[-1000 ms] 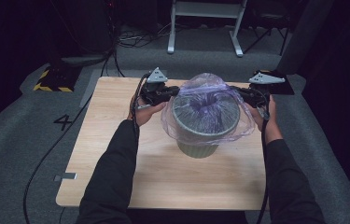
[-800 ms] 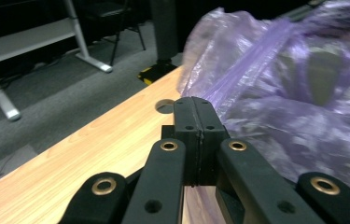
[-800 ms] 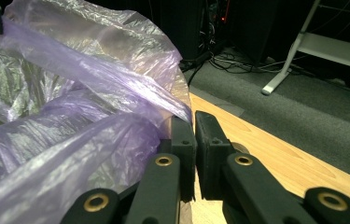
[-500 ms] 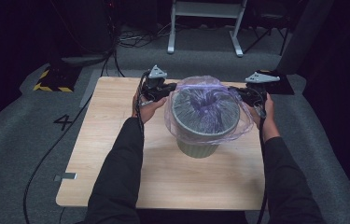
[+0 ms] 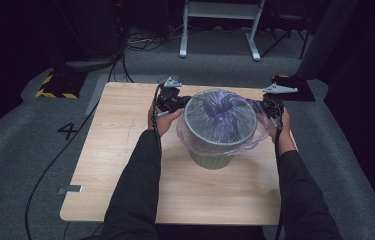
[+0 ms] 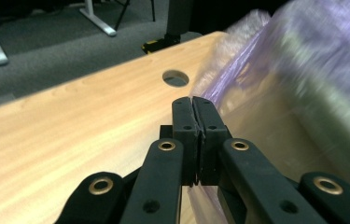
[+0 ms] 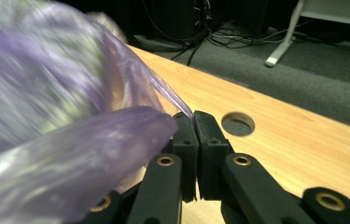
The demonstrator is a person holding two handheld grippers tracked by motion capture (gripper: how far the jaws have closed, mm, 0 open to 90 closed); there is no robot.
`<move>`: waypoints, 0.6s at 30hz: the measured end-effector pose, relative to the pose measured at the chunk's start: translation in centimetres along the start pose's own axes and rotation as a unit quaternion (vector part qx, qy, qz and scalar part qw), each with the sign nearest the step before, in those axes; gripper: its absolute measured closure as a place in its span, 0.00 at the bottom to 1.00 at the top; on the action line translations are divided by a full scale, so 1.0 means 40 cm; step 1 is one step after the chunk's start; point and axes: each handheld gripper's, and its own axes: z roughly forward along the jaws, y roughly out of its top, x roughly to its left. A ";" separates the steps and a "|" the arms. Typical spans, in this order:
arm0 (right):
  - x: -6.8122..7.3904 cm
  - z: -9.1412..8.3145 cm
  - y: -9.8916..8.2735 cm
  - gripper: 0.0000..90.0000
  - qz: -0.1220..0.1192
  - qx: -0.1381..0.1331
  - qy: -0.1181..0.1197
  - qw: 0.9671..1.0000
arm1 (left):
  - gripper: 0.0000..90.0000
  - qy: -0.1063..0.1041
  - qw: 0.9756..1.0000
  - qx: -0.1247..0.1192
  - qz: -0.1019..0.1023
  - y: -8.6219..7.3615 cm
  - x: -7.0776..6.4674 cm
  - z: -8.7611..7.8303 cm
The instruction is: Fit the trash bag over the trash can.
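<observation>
bin: a small grey-green ribbed wastebasket [image 5: 214, 159] sits roughly mid-worktop, a bit toward the far edge, standing upright

bag: thin see-through purple liner [image 5: 220, 114] is draped into the bin and folded over the rim, with the loose skirt hanging partway down the outside; it looks blurry in both gripper views

left tongs: the left tongs [image 6: 192, 103] are clamped together on the bag's edge on the left side of the bin. In the left gripper view the film runs out from between the pads, no gap to speak of

right tongs: the right tongs [image 7: 193, 116] are the same deal on the other side, pressed together with a pinch of purple film coming out at the tips, right by the bin's rim

hands: the left hand [image 5: 164, 119] and the right hand [image 5: 281, 128] are on either side of the bin, at about rim height, dark sleeves coming in from the near edge

worktop: light wood worktop [image 5: 125, 165], a round cable hole [image 6: 175, 78] near the far edge, and another hole [image 7: 238, 123] in the right gripper view

around: grey carpet floor [image 5: 30, 150], cables [image 5: 50, 165] trailing off the left side, white frame legs [image 5: 220, 30] at the back
</observation>
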 end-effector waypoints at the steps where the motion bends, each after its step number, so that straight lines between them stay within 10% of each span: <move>1: -0.003 0.002 -0.008 0.98 0.002 0.001 0.000 1.000 | 0.97 0.002 1.000 0.004 -0.003 -0.011 0.002 0.003; 10: -0.008 -0.017 -0.055 0.82 -0.003 0.007 0.005 1.000 | 0.80 0.005 1.000 -0.002 -0.010 -0.066 0.018 -0.030; 18: -0.037 -0.082 -0.065 0.48 -0.012 0.020 -0.044 0.999 | 0.55 0.029 0.999 0.000 0.020 -0.073 0.010 -0.127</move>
